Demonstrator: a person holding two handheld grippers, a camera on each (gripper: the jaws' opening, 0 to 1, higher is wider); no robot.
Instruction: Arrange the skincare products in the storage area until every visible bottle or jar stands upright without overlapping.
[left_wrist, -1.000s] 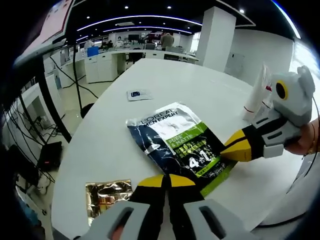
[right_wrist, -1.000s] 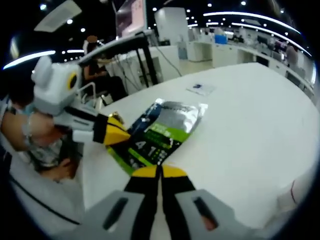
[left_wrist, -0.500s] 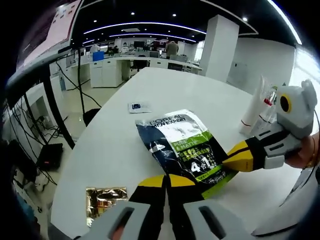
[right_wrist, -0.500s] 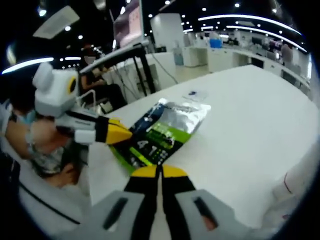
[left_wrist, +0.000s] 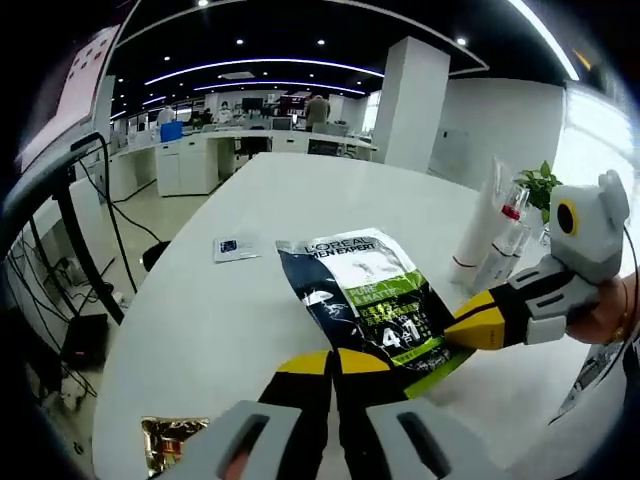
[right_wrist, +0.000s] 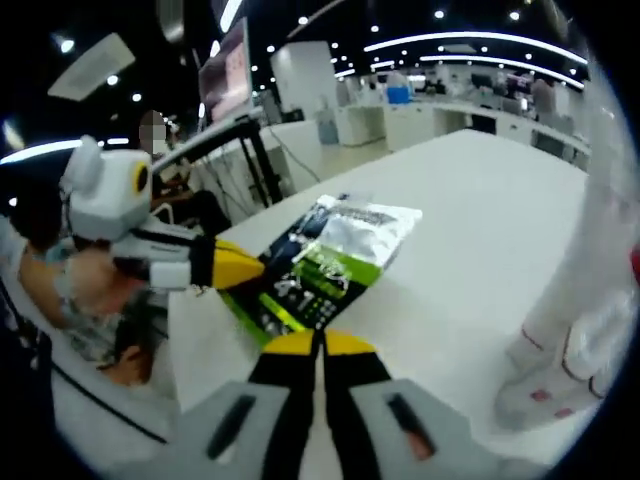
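A dark blue and green L'Oreal pouch (left_wrist: 365, 300) lies flat on the white table (left_wrist: 200, 320). My left gripper (left_wrist: 335, 362) is shut, its yellow tips at the pouch's near corner. My right gripper (left_wrist: 462, 323) comes in from the right, shut, with its tips against the pouch's right edge. In the right gripper view the pouch (right_wrist: 320, 262) lies just beyond my right gripper (right_wrist: 322, 345), and the left gripper (right_wrist: 250, 268) touches its left edge. A white tube (left_wrist: 478, 228) and a small clear bottle (left_wrist: 505, 250) stand upright behind the right gripper. Seen from the right gripper, these white bottles (right_wrist: 575, 330) loom large and blurred.
A small white sachet (left_wrist: 237, 247) lies left of the pouch's top. A gold foil sachet (left_wrist: 170, 440) sits near the table's front edge. A green plant (left_wrist: 540, 182) stands behind the bottles. A person (right_wrist: 75, 290) holds the left gripper; desks and cables lie beyond the table.
Both views have shifted. The pouch now lies level with the small sachet and farther from the gold one. The white bottles have come much closer in the right gripper view.
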